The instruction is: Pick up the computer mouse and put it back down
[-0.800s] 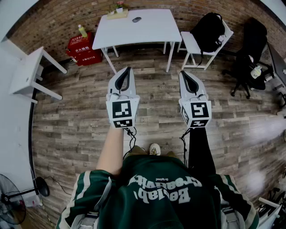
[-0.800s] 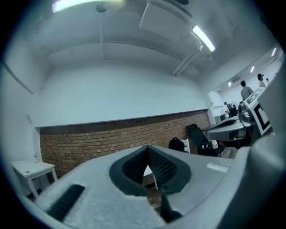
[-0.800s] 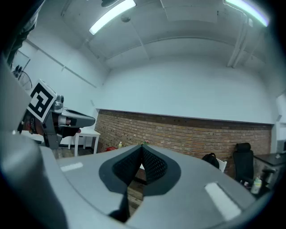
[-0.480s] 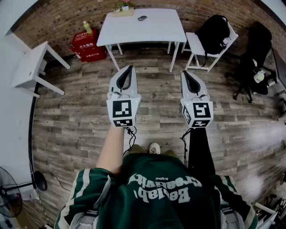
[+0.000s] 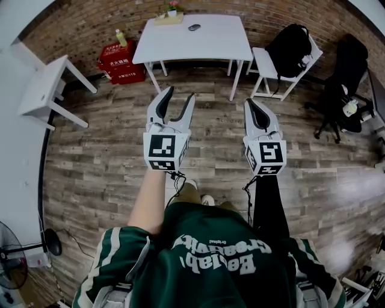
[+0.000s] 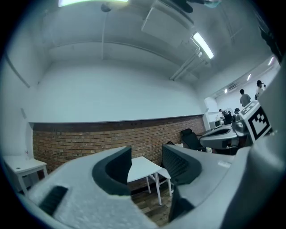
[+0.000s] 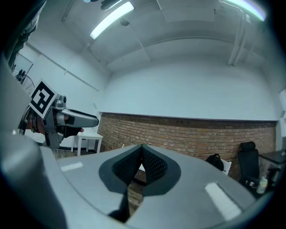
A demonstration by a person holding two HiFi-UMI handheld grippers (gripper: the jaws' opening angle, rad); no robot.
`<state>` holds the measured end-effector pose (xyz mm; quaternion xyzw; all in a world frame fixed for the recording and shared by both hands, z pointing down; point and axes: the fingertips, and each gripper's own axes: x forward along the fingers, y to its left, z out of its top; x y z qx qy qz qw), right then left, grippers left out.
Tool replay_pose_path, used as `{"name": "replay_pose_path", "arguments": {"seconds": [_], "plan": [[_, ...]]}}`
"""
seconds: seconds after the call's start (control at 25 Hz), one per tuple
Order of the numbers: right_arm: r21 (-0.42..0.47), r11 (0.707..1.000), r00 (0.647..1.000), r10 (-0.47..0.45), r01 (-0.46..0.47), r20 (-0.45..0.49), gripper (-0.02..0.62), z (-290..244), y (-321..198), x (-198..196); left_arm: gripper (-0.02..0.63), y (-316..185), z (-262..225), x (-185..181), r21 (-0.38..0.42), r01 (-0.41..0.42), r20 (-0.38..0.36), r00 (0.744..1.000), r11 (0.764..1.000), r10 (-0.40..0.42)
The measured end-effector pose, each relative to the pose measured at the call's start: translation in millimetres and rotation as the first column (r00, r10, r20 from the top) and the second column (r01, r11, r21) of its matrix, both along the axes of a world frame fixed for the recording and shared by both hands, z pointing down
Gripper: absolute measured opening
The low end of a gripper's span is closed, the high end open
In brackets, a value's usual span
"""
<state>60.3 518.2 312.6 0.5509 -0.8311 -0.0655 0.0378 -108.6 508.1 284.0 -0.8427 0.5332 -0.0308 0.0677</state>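
Observation:
A dark computer mouse (image 5: 194,27) lies near the far edge of a white table (image 5: 204,43), across the room in the head view. Both grippers are held level over the wooden floor, well short of the table. My left gripper (image 5: 180,94) is open and empty; in the left gripper view the white table (image 6: 142,168) shows through the gap of this gripper (image 6: 146,150). My right gripper (image 5: 250,101) is shut with nothing in it, and the right gripper view shows its tips (image 7: 142,148) pressed together. I cannot see the mouse in either gripper view.
A small potted plant (image 5: 171,13) stands on the table's far edge. A red crate with a bottle (image 5: 123,60) sits left of the table and a white chair with a black backpack (image 5: 287,49) right of it. A white side table (image 5: 45,90) is at the left and a dark office chair (image 5: 343,90) at the right.
The left gripper's jaws, shut in the earlier frames, now stand apart. The table has drifted slightly right and down in the head view. The right gripper stays shut.

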Motion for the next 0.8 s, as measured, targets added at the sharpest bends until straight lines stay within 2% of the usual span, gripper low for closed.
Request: {"name": "replay_pose_path", "arguments": {"seconds": [0.36,0.8], "plan": [[0.022,1.000,1.000,0.006,-0.006,0.017,0.014,1,-39,3,0.221,-44,2,-3,0.004,-0.004,-0.015,1.000,1.000,0.004],[0.047,0.998,0.999,-0.031,0.030,0.033,0.014,2,-145,-17,0.221,-159,12,-17,0.007,-0.014,0.007,1.000,1.000,0.014]]}}
